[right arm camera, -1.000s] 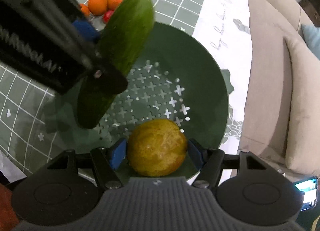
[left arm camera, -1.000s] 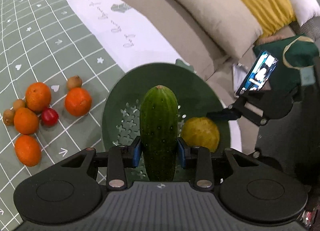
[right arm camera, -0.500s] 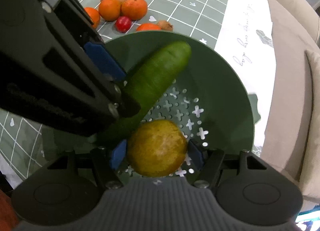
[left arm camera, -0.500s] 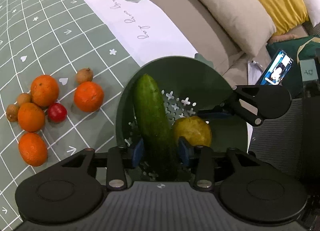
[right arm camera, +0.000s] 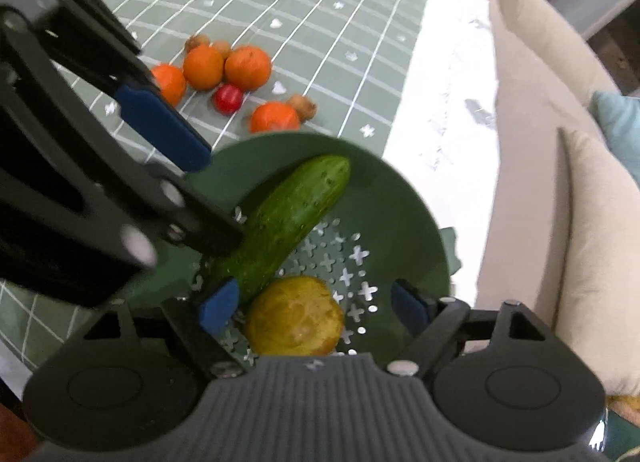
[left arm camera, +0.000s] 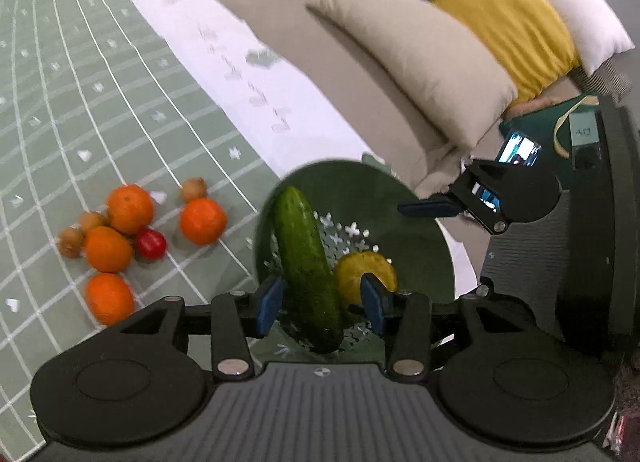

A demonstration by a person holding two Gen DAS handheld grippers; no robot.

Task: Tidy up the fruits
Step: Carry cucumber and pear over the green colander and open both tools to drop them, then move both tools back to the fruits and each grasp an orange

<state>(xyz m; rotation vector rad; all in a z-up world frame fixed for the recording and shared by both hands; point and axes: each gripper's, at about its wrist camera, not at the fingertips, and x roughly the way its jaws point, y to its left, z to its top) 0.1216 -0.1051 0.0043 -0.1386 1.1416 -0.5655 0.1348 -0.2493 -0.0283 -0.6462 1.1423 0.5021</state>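
Cucumber (left arm camera: 306, 262) and yellow fruit (right arm camera: 295, 316) lie in the green bowl (right arm camera: 400, 198). Both tools, left tool (left arm camera: 320, 300) and right tool (right arm camera: 316, 308), are spread, gripping nothing. Loose oranges (left arm camera: 130, 209) lie on your left side; use the left tool.

Table (left arm camera: 120, 110) with green grid-pattern cloth fills left half of left wrist frame; white printed strip (left arm camera: 224, 58) of the cloth runs along its far edge. Left of centre: four oranges (left arm camera: 130, 209), red round fruit (left arm camera: 151, 244), three small brown fruits (left arm camera: 194, 189), clustered, several touching. Lower centre: green perforated bowl (left arm camera: 360, 190) on the cloth near the white strip, just beside the nearest orange (right arm camera: 275, 117).
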